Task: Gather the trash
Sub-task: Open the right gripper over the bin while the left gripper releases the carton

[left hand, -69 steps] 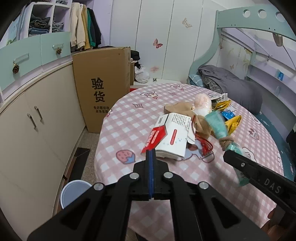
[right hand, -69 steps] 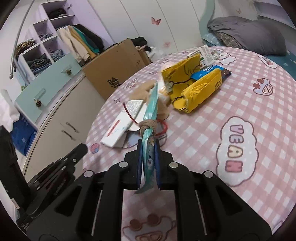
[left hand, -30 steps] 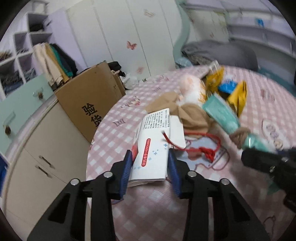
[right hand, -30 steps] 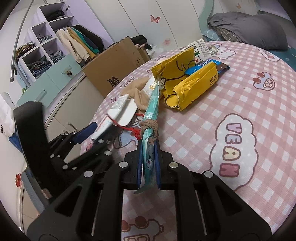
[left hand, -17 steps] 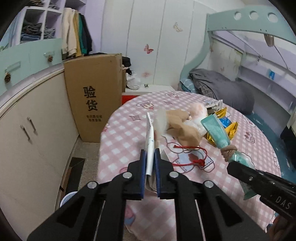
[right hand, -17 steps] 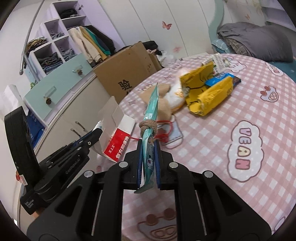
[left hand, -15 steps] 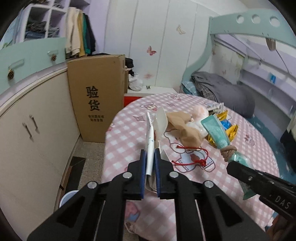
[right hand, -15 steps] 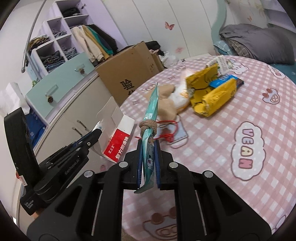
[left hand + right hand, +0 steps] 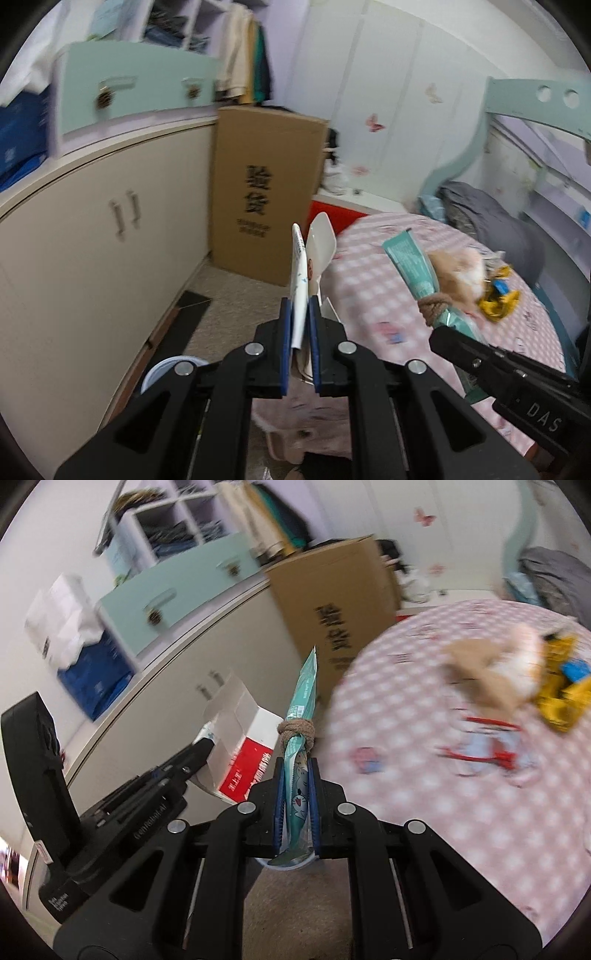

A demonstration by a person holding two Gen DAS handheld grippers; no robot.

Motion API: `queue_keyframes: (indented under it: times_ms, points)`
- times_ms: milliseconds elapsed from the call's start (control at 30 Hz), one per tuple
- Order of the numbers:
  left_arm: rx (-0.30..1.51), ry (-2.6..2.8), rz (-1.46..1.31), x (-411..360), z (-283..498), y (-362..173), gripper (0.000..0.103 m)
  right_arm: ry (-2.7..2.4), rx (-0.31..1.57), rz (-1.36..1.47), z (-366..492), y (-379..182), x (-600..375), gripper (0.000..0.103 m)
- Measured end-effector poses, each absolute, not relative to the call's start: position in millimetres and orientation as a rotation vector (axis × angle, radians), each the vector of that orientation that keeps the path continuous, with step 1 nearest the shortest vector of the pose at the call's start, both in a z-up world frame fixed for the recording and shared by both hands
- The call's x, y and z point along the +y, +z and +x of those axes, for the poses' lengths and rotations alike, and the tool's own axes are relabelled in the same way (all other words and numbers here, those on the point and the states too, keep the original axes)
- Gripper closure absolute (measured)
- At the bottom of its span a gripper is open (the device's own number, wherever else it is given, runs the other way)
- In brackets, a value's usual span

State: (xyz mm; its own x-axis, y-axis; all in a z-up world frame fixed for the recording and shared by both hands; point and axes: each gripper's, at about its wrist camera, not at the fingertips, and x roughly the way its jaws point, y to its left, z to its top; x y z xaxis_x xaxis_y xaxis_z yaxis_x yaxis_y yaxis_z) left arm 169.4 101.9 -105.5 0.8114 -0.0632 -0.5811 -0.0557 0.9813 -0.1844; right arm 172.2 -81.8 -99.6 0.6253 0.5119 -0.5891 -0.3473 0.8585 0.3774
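Beside the pink checked tabletop (image 9: 373, 266), your left gripper (image 9: 300, 325) fingers clamp the white carton (image 9: 301, 273), your right gripper (image 9: 295, 790) fingers clamp the teal wrapper (image 9: 304, 686); carry both to the bin (image 9: 162, 369) below, then release.

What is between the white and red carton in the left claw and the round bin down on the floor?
Nothing visible: the white and red carton hangs over bare floor, the white round bin just below-left of the left claw.

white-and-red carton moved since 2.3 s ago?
Yes. The carton, then flat on the table, is now clamped in the left tool beyond the table's edge, towards the cabinets.
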Motion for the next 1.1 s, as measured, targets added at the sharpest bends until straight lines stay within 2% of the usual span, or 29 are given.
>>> queue_keyframes:
  times_ms: [400,433,467,500,533,767,1100]
  points:
    - [0.699,0.322,-0.295,223.8,164.1,-145.5,0.094,0.7,0.835,0.116,213.4,-145.6,51.6,0.09]
    - [0.705,0.357,-0.304,235.4,163.9,-149.2,0.094,0.711,0.848,0.107,220.2,-154.5,64.4,0.086]
    - [0.711,0.38,-0.309,244.2,163.5,-152.1,0.094,0.712,0.853,0.1,224.3,-160.8,72.7,0.078]
    - [0.723,0.41,-0.318,255.2,164.1,-157.0,0.094,0.703,0.857,0.088,229.0,-167.1,80.2,0.045]
    - [0.732,0.428,-0.325,263.0,165.6,-160.5,0.094,0.689,0.868,0.067,232.3,-174.9,86.4,0.034]
    - [0.805,0.486,-0.335,289.5,173.8,-185.9,0.094,0.679,0.957,0.044,233.6,-207.9,98.0,0.034]
    - [0.844,0.465,-0.32,284.0,186.2,-197.7,0.094,0.642,0.931,0.06,228.5,-203.8,84.6,0.034]
